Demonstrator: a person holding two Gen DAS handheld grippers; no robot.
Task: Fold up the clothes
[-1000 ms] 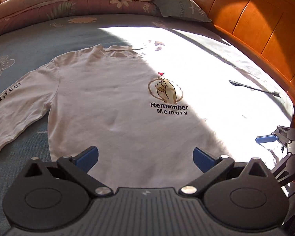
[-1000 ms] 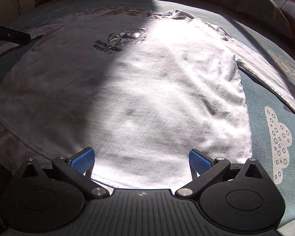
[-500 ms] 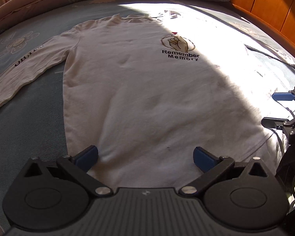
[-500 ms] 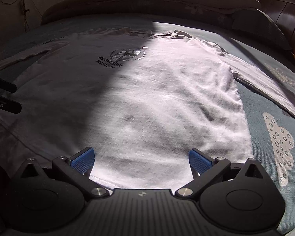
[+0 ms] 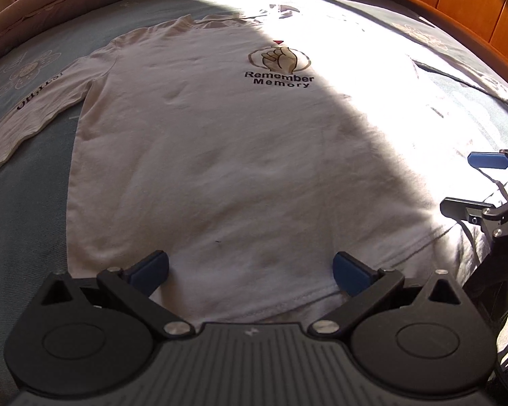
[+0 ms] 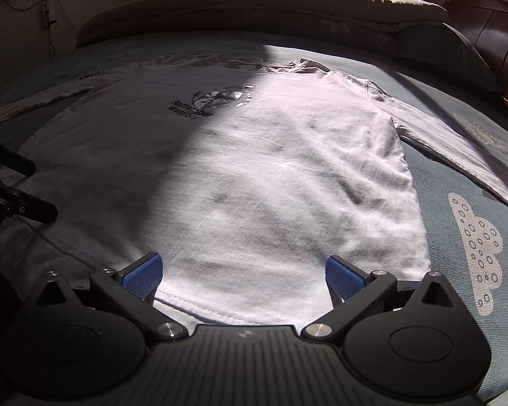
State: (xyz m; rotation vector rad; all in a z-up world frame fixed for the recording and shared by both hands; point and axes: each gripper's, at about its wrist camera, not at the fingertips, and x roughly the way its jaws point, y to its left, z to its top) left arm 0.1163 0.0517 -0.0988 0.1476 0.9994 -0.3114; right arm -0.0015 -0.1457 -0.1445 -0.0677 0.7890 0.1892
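White long-sleeved shirt spread flat, front up, on a blue patterned bedsheet, collar toward the far end and hem nearest both cameras. Chest print of a finger-heart hand in a ring under a small red heart, captioned "Remember Memory"; dark lettering along the sleeve stretched out sideways. Light wrinkling across the body; one half in strong sunlight, the other in shadow. Folded quilt at the far end of the bed, wooden headboard to one side. Left gripper low over the hem near one bottom corner, blue-padded fingers spread wide, nothing between them. Right gripper likewise low at the hem toward the other corner, fingers wide apart and holding nothing.
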